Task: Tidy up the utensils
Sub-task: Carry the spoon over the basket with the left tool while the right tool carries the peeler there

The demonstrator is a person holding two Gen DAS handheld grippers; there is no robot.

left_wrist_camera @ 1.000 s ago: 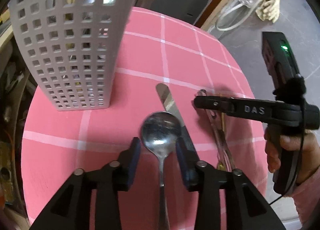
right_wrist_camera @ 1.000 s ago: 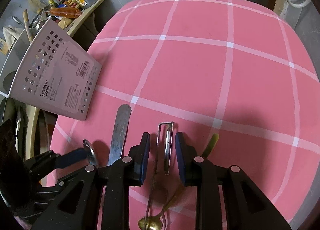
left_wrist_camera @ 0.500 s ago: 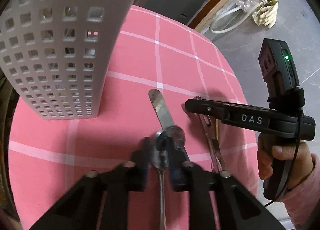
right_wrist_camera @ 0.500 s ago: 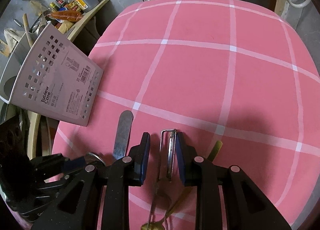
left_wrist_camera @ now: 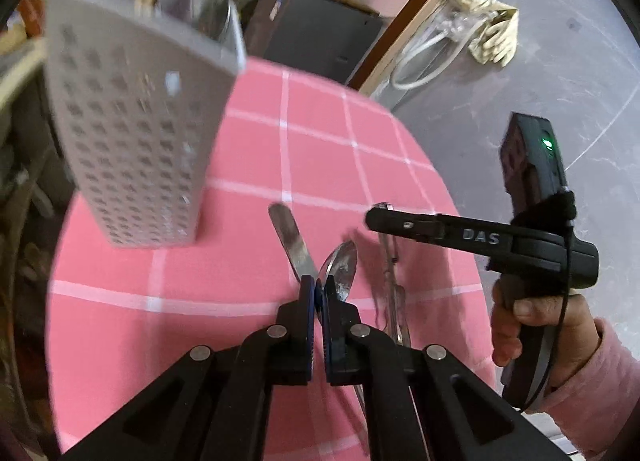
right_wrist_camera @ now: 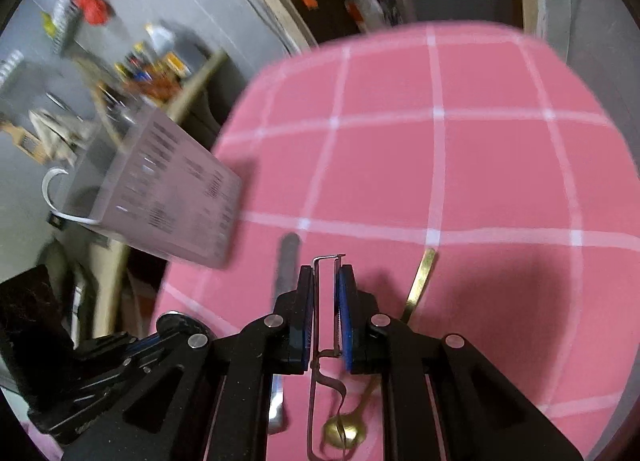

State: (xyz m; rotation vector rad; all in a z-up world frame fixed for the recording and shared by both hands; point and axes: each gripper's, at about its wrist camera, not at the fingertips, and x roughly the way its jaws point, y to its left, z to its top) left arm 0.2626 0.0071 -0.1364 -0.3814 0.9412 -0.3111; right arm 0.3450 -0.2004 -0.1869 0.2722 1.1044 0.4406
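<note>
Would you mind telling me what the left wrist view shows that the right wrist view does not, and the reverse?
Only the left wrist view: the silver spoon pinched in the left gripper, and the hand holding the right gripper.
Only the right wrist view: the gold spoon on the cloth, and the wire peeler clamped in that gripper.
Both: the perforated caddy, the knife and the pink checked tablecloth.

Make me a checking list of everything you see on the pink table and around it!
Surface: pink checked cloth on the table.
Job's things: silver spoon, peeler, knife, gold spoon, grey holder.
Clutter: nothing seen on the cloth.
Grippers: left gripper shut on silver spoon; right gripper shut on peeler, jaws just closing.
Cables: black cord by the hand.
Surroundings: grey floor, blurred shelves.
</note>
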